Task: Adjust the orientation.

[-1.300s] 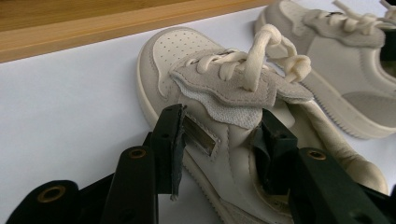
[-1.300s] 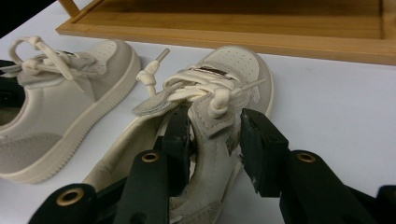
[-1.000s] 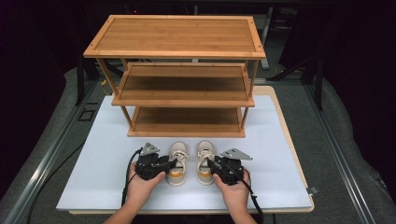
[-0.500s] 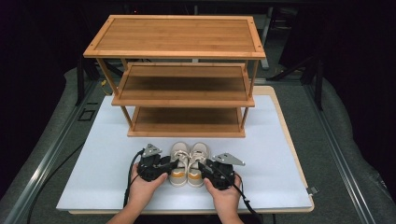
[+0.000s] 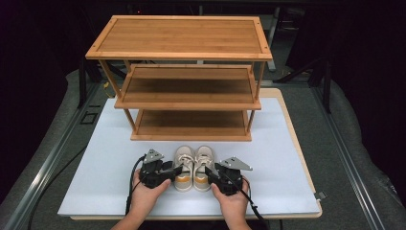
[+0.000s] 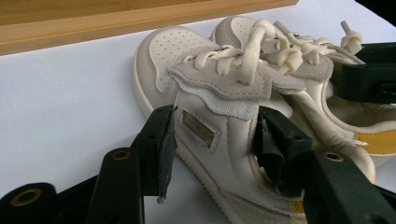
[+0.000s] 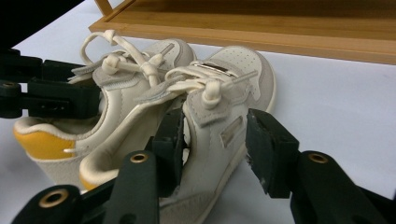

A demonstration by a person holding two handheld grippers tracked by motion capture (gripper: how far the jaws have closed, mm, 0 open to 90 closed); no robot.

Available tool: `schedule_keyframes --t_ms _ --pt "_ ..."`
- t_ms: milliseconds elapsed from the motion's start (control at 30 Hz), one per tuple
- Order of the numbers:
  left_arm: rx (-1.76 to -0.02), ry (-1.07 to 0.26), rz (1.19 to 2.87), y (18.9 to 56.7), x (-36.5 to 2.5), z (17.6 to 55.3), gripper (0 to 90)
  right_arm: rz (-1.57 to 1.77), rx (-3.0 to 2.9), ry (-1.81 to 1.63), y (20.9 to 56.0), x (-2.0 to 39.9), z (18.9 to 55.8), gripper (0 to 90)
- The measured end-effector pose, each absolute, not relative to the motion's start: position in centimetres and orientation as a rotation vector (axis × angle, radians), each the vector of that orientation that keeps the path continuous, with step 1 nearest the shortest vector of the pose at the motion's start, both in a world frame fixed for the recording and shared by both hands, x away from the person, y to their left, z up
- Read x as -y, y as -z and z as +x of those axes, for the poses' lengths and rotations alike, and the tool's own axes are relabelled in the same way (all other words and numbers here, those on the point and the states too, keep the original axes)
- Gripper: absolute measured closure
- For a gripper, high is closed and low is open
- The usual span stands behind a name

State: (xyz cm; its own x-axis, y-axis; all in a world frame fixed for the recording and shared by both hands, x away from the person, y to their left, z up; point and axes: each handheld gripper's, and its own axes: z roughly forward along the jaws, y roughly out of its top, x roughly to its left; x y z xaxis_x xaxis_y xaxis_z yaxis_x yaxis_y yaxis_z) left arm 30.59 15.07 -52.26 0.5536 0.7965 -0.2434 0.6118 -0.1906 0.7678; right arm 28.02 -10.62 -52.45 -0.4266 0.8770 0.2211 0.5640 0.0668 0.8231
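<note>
The two shoes stand side by side, touching, toes toward the rack (image 5: 191,103), which rises just beyond them on the white board (image 5: 86,182).

The left gripper (image 5: 173,171) straddles the outer wall of the left shoe (image 5: 184,165). In the left gripper view one jaw stands clear of that wall, with a gap showing, and the other sits inside the collar. Its jaws have just been opening, and the pads no longer press.

The right gripper (image 5: 209,173) mirrors this on the right shoe (image 5: 203,165). In the right gripper view the outer jaw is plainly off the leather, while the inner one lies in the opening. Its jaws have also just been opening, with the side wall between them but not clamped.

This looks like a release: the pair has been set together before the rack. The next move probably calls for backing both grippers straight off without snagging collars or laces (image 7: 140,58).
</note>
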Motion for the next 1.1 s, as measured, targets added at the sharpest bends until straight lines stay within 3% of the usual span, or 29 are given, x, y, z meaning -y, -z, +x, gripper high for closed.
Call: schedule_keyframes --t_ms 567,700,1100 --pt "-1.177 -0.236 1.882 52.6 -14.7 30.7 51.3 1.574 -2.012 -1.302 52.9 10.2 28.6 50.1" --pt "-1.184 -0.24 1.875 52.6 -14.7 30.7 51.5 1.548 -1.996 -1.305 52.9 9.8 28.4 55.3" --pt "-1.233 -0.292 1.857 52.6 -14.1 30.4 57.3 1.55 -1.989 -1.285 53.0 9.6 28.4 59.7"
